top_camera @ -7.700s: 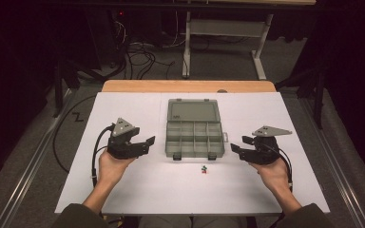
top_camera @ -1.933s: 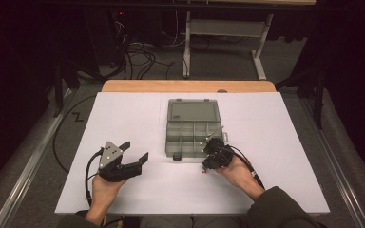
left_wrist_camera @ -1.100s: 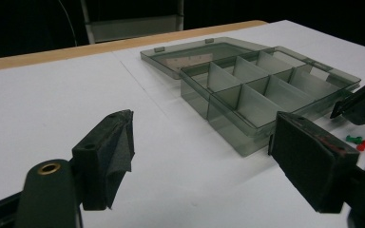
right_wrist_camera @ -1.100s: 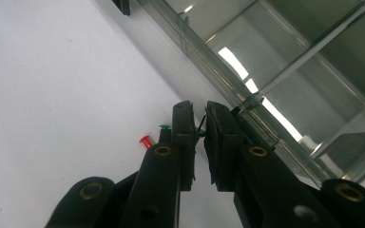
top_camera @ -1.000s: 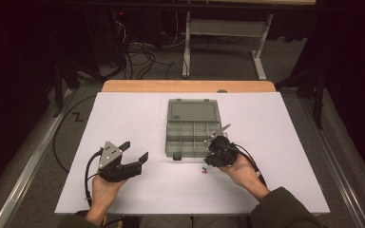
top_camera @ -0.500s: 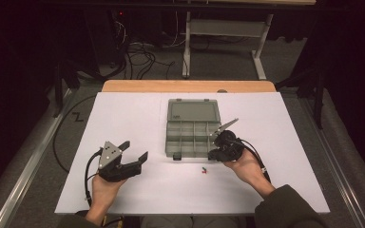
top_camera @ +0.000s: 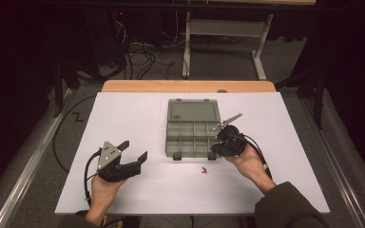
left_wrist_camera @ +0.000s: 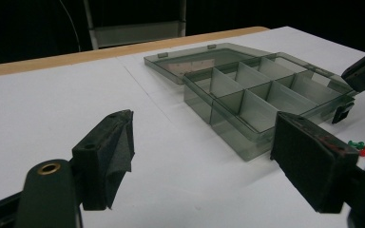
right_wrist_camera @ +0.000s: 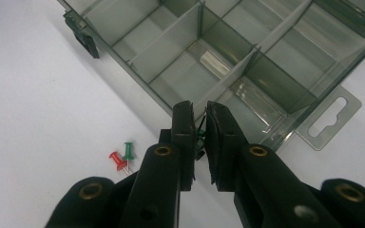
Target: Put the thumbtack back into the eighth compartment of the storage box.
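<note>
the right gripper hangs at the near right corner of the open compartment box, tilted down toward the worktop, the person's hand under it. in the right gripper view its fingers are nearly closed, pinching a small green pushpin just outside the box's front wall. a red pin and another green pin lie touching on the white surface just in front of the box. the left gripper rests well to the left, level, its fingers wide apart with nothing between them.
</note>
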A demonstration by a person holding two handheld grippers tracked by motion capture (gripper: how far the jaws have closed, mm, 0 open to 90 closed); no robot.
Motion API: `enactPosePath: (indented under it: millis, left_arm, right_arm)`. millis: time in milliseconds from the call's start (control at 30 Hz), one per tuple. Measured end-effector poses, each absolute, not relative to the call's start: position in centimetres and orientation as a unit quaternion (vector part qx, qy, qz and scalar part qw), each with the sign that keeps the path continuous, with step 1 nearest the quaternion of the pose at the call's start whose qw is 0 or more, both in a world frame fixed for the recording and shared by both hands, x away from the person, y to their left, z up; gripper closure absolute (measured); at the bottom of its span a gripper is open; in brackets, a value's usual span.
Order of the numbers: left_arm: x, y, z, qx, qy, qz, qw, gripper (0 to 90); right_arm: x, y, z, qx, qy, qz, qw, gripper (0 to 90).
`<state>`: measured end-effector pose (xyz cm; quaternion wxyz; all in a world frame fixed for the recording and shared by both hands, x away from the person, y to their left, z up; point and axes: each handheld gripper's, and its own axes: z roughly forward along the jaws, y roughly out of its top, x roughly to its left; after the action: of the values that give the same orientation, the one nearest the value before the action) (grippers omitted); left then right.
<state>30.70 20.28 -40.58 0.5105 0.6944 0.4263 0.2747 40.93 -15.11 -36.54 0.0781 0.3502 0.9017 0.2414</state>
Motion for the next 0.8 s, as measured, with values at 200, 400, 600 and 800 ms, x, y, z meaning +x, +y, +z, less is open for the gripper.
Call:
enactPosePath:
  millis: [200, 400, 600, 800]
  left_arm:
    - [30.7, 20.2, -40.6, 0.696, 0.427, 0.277, 0.506, 22.9]
    - [30.8, 20.2, -40.7, 0.697, 0.427, 0.272, 0.508, 22.9]
    - [30.8, 20.2, -40.6, 0.696, 0.427, 0.272, 0.509, 23.1]
    - [30.9, 20.1, -40.7, 0.698, 0.427, 0.27, 0.508, 23.1]
  right_arm:
    - [41.5, -15.2, -36.5, 0.359, 0.899, 0.238, 0.078, 84.5]
    - [42.0, -15.4, -36.5, 0.365, 0.897, 0.235, 0.079, 84.5]
    - [42.7, -15.5, -36.8, 0.375, 0.896, 0.225, 0.075, 84.4]
    - [43.2, -15.4, -37.3, 0.381, 0.897, 0.213, 0.07, 84.2]
